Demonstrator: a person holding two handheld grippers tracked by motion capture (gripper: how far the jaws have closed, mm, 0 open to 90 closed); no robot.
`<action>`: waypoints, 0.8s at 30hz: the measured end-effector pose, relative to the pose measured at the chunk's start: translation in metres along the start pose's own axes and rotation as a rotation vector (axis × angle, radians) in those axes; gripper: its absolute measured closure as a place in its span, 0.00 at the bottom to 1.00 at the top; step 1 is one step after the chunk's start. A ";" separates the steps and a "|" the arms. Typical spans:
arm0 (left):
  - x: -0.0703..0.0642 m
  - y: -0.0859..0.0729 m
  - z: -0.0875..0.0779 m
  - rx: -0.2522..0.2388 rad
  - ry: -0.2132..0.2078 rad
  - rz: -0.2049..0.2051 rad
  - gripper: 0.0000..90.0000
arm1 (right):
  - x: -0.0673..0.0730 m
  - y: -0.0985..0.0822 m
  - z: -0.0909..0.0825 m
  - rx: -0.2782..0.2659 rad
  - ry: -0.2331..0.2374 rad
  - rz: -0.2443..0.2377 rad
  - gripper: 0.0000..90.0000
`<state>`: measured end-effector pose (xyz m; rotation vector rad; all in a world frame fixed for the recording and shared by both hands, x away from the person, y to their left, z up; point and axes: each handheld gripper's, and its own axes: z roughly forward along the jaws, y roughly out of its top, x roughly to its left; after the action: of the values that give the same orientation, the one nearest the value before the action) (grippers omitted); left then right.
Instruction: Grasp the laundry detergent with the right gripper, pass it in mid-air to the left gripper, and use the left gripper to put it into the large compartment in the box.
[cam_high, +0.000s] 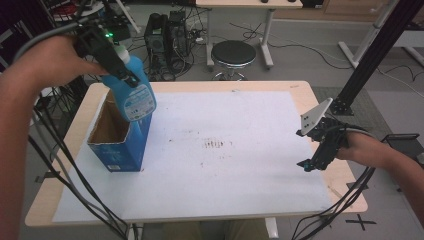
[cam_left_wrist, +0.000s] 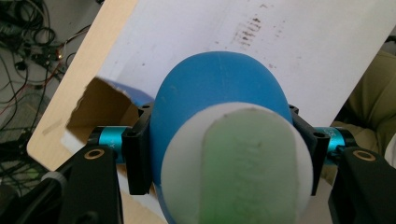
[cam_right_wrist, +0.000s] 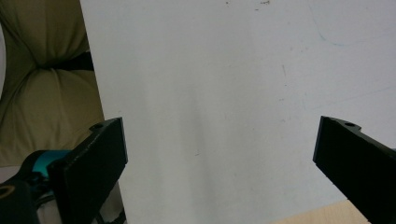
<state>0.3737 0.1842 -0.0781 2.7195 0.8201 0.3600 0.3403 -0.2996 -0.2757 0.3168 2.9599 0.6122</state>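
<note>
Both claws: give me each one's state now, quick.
Left claw: closed on the blue bottle, held above the open blue box.
Right claw: open, holding nothing, over the white sheet.

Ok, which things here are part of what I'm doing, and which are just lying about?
In the job:
- blue bottle, gripped by the left gripper
- open blue box beneath it

Lying about:
- white sheet covering the table
- black stool beyond the table
- right gripper, open, holding nothing
</note>
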 end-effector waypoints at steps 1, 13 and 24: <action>0.002 -0.004 -0.003 0.011 0.008 -0.010 0.42 | -0.001 0.000 0.000 -0.002 0.007 -0.009 0.02; 0.021 -0.039 -0.004 0.015 0.055 -0.096 0.42 | 0.000 0.001 0.001 0.004 -0.011 -0.008 0.02; 0.031 -0.054 0.026 -0.002 0.031 -0.121 0.42 | 0.001 0.004 0.004 0.004 -0.015 -0.007 0.02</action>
<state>0.3806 0.2398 -0.1156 2.6529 0.9859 0.3769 0.3404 -0.2941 -0.2782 0.3095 2.9473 0.6006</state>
